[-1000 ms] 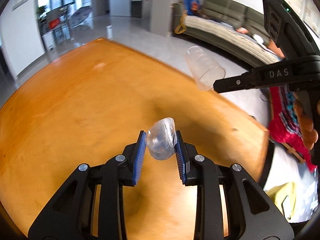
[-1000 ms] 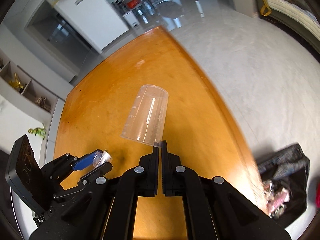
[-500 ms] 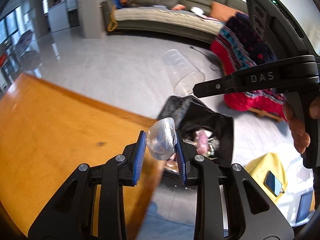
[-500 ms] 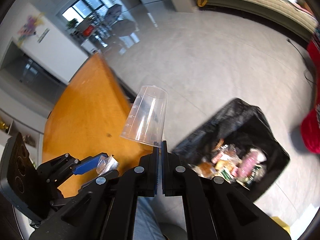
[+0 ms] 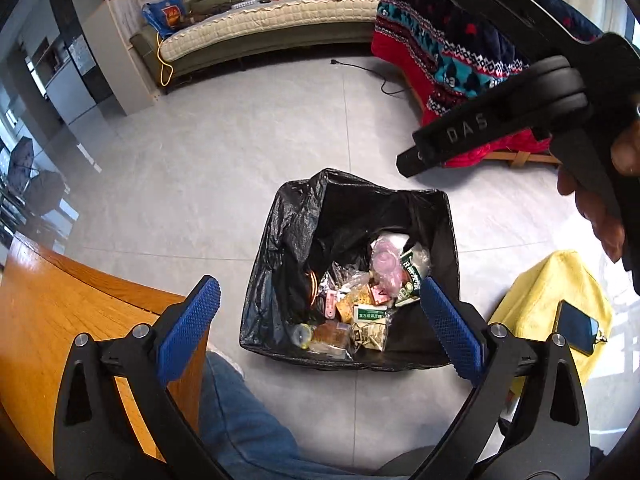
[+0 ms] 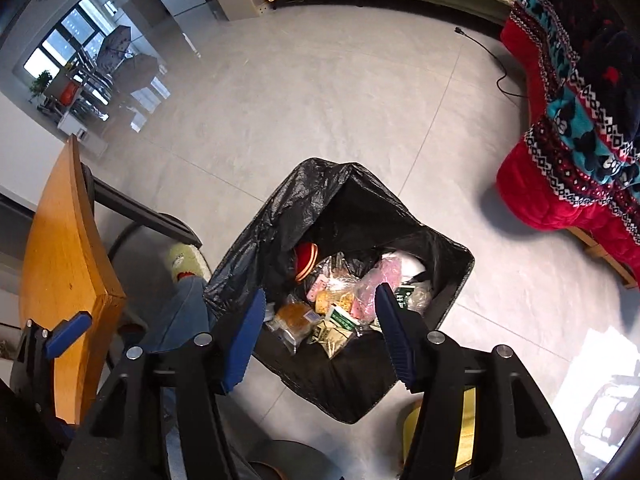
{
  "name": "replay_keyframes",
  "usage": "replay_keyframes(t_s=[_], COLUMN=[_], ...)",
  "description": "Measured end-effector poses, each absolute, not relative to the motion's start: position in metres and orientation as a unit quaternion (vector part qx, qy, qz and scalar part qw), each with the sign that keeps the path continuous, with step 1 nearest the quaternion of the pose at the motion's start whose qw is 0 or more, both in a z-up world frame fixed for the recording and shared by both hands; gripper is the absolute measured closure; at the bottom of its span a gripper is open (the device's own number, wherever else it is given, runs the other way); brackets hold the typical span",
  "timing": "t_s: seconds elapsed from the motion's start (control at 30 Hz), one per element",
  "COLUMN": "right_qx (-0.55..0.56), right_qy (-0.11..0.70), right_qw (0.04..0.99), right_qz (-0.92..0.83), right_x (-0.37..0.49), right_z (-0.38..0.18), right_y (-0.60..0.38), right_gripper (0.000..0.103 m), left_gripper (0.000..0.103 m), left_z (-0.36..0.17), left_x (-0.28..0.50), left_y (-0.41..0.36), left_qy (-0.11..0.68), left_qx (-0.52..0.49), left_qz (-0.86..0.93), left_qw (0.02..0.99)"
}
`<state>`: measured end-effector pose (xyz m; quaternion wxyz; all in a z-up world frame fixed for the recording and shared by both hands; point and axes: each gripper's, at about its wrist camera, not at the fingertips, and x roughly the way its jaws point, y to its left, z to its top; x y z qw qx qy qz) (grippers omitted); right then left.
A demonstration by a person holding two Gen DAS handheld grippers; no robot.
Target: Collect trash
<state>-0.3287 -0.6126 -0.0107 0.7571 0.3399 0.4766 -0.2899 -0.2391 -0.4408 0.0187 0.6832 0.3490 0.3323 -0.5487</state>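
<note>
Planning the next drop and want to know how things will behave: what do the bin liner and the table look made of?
Bin liner: thin black plastic film, glossy, by its crinkles and shiny highlights. Table: orange-brown wood or wood veneer, smooth and lacquered by its sheen, with faint grain; solid or veneer cannot be told.

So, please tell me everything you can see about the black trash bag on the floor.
The black trash bag looks like thin, glossy, wrinkled plastic and seems to line a squarish bin, with its edge folded over the rim. It stands upright and open on the grey tiled floor, beside the wooden table. The bottom holds mixed rubbish: snack wrappers, small cartons, a packaged bun, pink packaging and clear plastic. Neither gripper touches it.
</note>
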Motion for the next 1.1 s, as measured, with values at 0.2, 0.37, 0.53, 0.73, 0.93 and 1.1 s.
replay_keyframes(t_s=[0.2,0.37,0.53,0.73,0.93,1.1], right_qx=[0.332,0.317,0.289,0.248,0.221,0.191], right_qy=[0.477,0.476,0.479,0.482,0.482,0.479], right_qw=[0.769,0.784,0.805,0.83,0.845,0.857], right_qz=[-0.266,-0.24,-0.197,-0.131,-0.061,-0.016], right_x=[-0.314,-0.287,-0.252,-0.203,-0.154,-0.112], right_z=[-0.007,0.008,0.021,0.038,0.046,0.045], right_y=[-0.601,-0.577,-0.539,-0.483,-0.425,-0.375], right_gripper=[0.045,0.045,0.042,0.042,0.041,0.036], left_gripper=[0.006,0.006,0.006,0.006,0.006,0.006], left_z=[0.026,0.031,0.037,0.046,0.053,0.05], left_x=[-0.224,-0.209,-0.184,-0.146,-0.109,-0.08], left_y=[-0.43,-0.409,-0.372,-0.315,-0.251,-0.198], left_qy=[0.345,0.352,0.359,0.375,0.387,0.403], left_qx=[0.327,0.305,0.28,0.245,0.206,0.158], left_qz=[-0.541,-0.527,-0.5,-0.445,-0.377,-0.323], left_qw=[0.694,0.711,0.736,0.776,0.816,0.842])
